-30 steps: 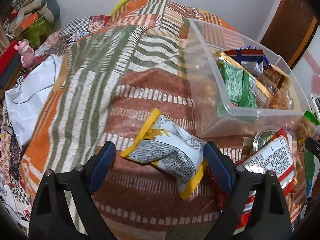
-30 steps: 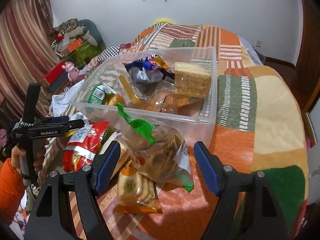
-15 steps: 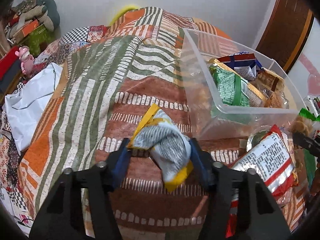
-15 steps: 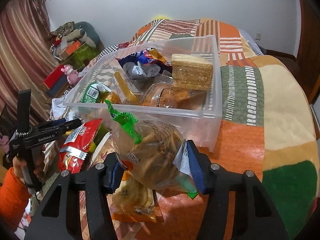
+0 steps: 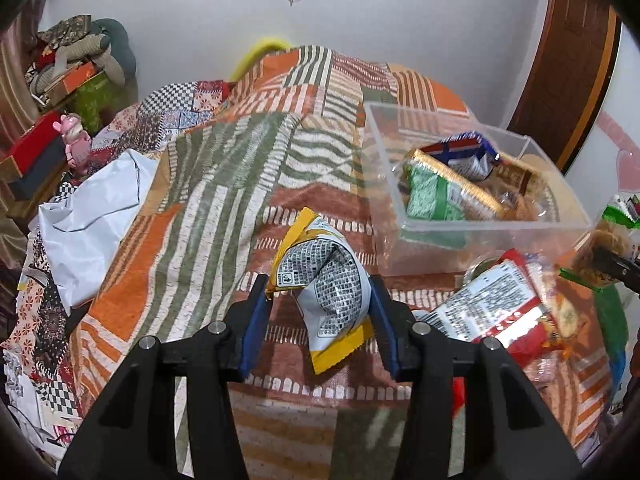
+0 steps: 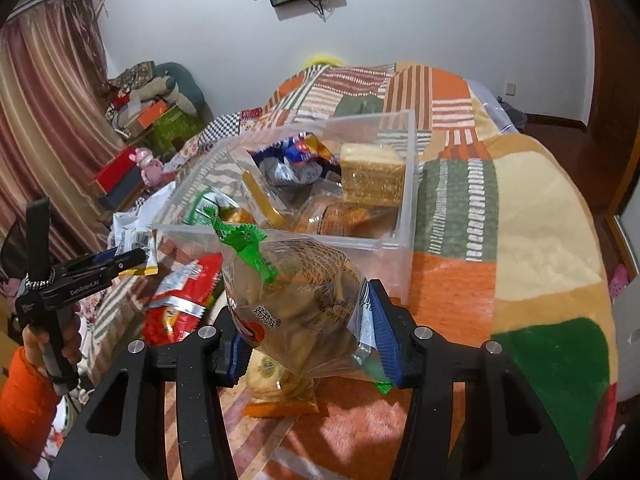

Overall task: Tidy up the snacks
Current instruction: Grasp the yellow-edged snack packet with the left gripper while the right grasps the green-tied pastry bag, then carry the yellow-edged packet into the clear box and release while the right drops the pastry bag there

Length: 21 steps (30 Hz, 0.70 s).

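My left gripper [image 5: 319,286] is closing its jaws on a yellow-and-white snack packet [image 5: 328,276]; the blue pads press its crumpled sides and it hangs above the blanket. My right gripper [image 6: 304,314] is also closing, its pads pressing a clear bag of brown biscuits [image 6: 296,280] with a green top, held up in front of the clear plastic bin [image 6: 280,236]. The bin [image 5: 492,224] holds several snacks. A red packet [image 5: 492,300] lies on the blanket between the grippers, and an orange cookie packet [image 6: 280,392] lies under the clear bag.
A patchwork blanket [image 5: 208,208] covers the bed. A white plastic bag [image 5: 92,216] lies at its left edge, with a pink toy [image 5: 74,140] and boxes beyond. A hand in an orange sleeve [image 6: 24,392] holds the left gripper. A wooden door [image 5: 568,60] stands at the right.
Both grippers went from wide open to closed on their snacks. The yellow-and-white packet and the clear biscuit bag have been squeezed and raised off the blanket.
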### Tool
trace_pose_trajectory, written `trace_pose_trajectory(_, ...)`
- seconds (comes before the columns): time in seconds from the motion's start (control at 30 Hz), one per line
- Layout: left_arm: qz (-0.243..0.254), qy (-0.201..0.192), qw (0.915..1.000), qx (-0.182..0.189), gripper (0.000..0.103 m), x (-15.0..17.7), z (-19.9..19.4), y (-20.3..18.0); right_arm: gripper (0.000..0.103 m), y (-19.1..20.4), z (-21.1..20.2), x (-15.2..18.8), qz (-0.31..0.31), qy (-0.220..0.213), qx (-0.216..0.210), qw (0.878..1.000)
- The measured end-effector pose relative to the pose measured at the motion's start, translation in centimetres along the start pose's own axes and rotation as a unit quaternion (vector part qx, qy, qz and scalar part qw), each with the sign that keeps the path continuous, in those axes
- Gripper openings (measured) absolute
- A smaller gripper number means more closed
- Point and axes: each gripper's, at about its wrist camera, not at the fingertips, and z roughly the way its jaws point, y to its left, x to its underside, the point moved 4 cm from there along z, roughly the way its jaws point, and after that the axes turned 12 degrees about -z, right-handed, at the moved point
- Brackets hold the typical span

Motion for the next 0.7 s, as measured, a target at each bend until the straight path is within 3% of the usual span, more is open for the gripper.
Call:
trace_pose_trajectory(0.4, 0.002, -0.041, 0.9985, 0.035, 0.048, -2.6, -4.0, -2.3, 0.048, 0.3, -2.0, -3.2, -0.014, -0.05, 0.0, 0.999)
trace_pose_trajectory(0.7, 0.023, -0.047, 0.9959, 0.074, 0.048, -4.7, -3.1, -6.8, 0.048, 0.9, -0.6, -5.4, -0.023, -0.064, -0.009, 0.998)
